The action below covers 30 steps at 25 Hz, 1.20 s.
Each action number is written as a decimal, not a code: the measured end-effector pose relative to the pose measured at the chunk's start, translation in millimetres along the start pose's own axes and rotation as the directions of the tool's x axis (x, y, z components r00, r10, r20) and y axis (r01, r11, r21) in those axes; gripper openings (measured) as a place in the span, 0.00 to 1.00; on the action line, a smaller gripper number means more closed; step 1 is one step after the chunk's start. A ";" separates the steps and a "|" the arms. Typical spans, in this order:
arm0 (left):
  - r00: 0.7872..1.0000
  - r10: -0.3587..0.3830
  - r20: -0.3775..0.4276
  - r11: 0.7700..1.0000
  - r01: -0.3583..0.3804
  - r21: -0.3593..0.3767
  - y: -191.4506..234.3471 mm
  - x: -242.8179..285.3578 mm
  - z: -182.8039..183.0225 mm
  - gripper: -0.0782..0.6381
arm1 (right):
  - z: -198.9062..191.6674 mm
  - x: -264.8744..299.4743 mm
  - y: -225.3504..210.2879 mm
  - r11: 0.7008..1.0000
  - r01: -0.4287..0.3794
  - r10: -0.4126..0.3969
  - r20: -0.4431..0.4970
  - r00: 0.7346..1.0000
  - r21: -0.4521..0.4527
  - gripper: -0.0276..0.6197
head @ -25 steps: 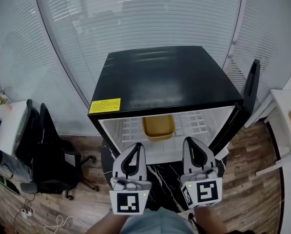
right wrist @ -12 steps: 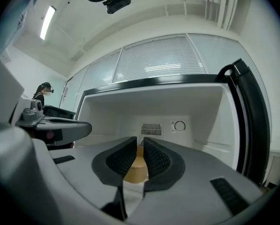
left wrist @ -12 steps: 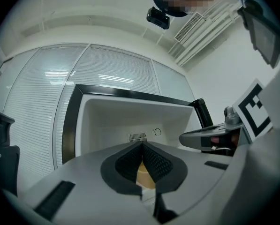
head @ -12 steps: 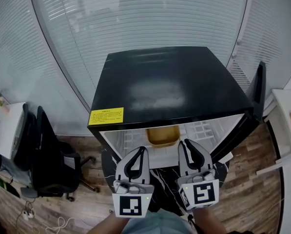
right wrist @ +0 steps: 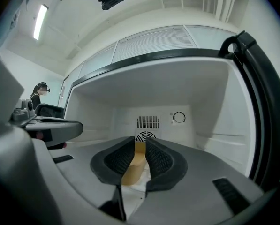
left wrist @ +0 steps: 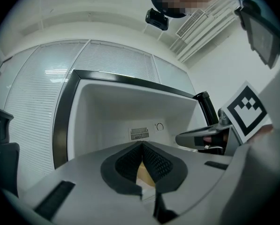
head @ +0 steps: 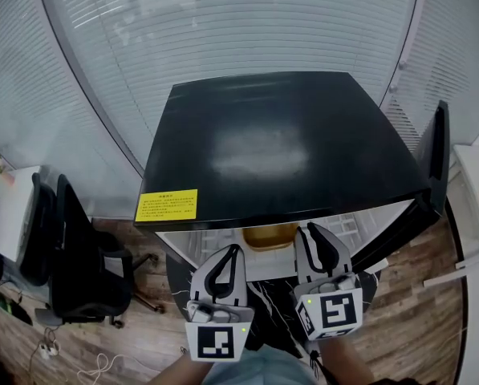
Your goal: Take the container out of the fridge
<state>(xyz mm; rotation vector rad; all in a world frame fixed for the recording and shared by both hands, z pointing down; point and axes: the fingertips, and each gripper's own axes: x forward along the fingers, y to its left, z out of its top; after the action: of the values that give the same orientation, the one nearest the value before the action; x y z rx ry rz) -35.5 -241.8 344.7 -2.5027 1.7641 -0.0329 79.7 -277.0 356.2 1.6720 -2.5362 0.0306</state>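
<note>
A black fridge [head: 263, 147] fills the middle of the head view, its door [head: 440, 163] swung open at the right edge. The yellow container [head: 268, 235] sits on the white wire shelf [head: 347, 224] inside, low in the centre of the frame under the fridge's top edge. Both grippers point level into the opening at the lower centre, with the container between and beyond their tips. The left gripper [head: 230, 251] has its fingers [left wrist: 125, 165] closed tip to tip and holds nothing. The right gripper [head: 319, 231] has just been opening; its fingers [right wrist: 161, 161] stand partly apart. The container shows through that gap farther in, and the pads do not press on it.
</note>
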 end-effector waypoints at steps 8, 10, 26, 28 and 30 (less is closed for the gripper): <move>1.000 0.019 -0.009 1.000 -0.019 -0.011 9.2 10.3 -6.6 0.13 | -10.3 14.6 2.3 1.000 -0.023 0.023 -0.026 0.999 0.008 0.19; 1.000 0.020 -0.007 1.000 -0.020 -0.007 10.4 11.8 -7.3 0.13 | -13.2 17.4 0.2 1.000 -0.018 0.018 -0.036 0.999 0.011 0.19; 1.000 0.027 -0.015 1.000 -0.027 -0.010 17.8 18.2 -11.2 0.13 | -20.3 29.8 -5.2 0.999 -0.010 0.013 -0.089 0.996 0.033 0.24; 1.000 0.025 -0.014 1.000 -0.026 -0.010 17.1 18.1 -10.7 0.13 | -21.0 27.9 -4.6 0.999 -0.010 0.013 -0.093 0.996 0.030 0.24; 1.000 0.026 -0.011 1.000 -0.026 -0.014 16.3 17.6 -10.3 0.13 | -21.7 25.8 -4.0 1.000 -0.011 0.013 -0.095 0.995 0.026 0.24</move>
<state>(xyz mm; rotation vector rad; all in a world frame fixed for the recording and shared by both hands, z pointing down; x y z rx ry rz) -45.6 -264.4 353.2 -2.4936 1.8071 -0.0326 75.0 -300.6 380.1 1.6235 -2.4860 0.1414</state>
